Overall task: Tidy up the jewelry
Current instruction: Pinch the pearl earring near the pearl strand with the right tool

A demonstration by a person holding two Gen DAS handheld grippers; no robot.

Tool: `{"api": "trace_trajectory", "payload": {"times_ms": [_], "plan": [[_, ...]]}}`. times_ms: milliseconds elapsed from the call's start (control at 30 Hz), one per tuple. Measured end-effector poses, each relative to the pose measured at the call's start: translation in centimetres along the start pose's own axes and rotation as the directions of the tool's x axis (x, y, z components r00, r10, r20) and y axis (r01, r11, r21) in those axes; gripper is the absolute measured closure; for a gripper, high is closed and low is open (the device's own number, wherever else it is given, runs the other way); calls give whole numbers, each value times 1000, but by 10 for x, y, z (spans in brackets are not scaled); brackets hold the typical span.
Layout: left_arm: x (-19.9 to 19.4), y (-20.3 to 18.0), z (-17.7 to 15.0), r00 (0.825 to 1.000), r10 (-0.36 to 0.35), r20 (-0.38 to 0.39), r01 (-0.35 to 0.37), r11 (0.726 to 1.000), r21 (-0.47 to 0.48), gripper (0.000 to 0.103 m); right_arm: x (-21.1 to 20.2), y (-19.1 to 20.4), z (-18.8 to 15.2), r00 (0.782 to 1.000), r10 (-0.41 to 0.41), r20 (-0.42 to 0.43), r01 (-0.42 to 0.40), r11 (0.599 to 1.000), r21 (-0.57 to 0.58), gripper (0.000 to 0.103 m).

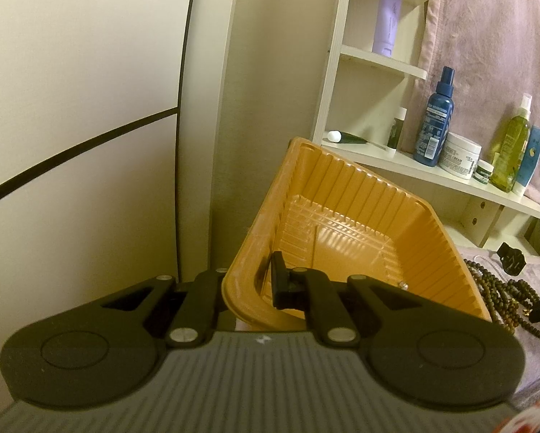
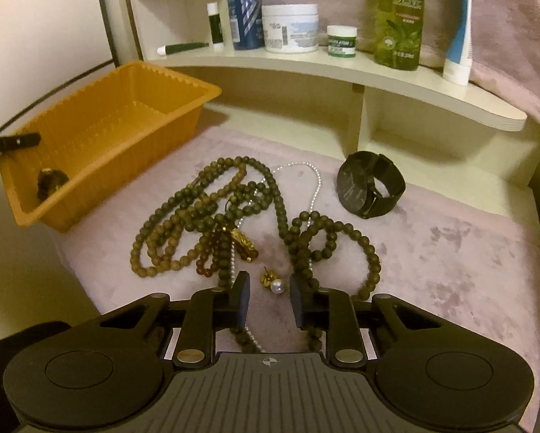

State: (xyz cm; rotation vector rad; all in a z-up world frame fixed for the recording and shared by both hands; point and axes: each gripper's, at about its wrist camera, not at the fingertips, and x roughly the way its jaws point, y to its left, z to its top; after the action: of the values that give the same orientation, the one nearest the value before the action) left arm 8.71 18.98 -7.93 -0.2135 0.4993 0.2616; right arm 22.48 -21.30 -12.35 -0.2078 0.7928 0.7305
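Right wrist view: a tiny pearl earring waits between the open fingers

Right wrist view shows the right tool [image 2: 269,301] with its fingers spread apart and nothing held. The pearl earring [image 2: 273,282] lies on the pink cloth [image 2: 450,259] just ahead of that gap. It looks very small and light. The pearl is round and smooth, so it could slip or roll away. I think the best place to pinch it is across the pearl and the gold part, softly, so the thin post does not bend.

Just past the earring lies a pile of brown bead strings [image 2: 234,213], with a thin white pearl chain [image 2: 317,180] mixed in. These are floppy and tangled, so lifting one string may drag the others along. The black watch [image 2: 371,184] sits to the right of the beads, apart from them. It looks stiffer and heavier, and its band loop looks easy to grab.

The orange bin [image 2: 104,144] stands to the left of the beads. The left tool [image 1: 248,281] is pressed onto the bin's near wall, one finger inside and one outside. The outside finger is hidden behind the wall.

Something dark lies in the bin's near corner, but I cannot tell what it is. Some beads run under the right tool, so their ends are hidden.
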Motion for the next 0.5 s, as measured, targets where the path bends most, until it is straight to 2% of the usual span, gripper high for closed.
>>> {"api": "trace_trajectory", "payload": {"times_ms": [133,200,367,500], "plan": [[2,1,0,1000,0,-4,0,1000,2,94,6,0,-1,1000,-6,-3,6,1000,-22,84],[3,1,0,1000,0,-5,0,1000,3,94,8,0,0,1000,-13,-3,13,999,-34,91],[3,-1,0,1000,10,-4,-10,1000,6,94,7,2,4,1000,-14,-4,14,999,-41,91],[3,-1,-1,1000,15,-4,-15,1000,5,93,4,7,16,999,18,34,-18,1000,-18,91]]}}
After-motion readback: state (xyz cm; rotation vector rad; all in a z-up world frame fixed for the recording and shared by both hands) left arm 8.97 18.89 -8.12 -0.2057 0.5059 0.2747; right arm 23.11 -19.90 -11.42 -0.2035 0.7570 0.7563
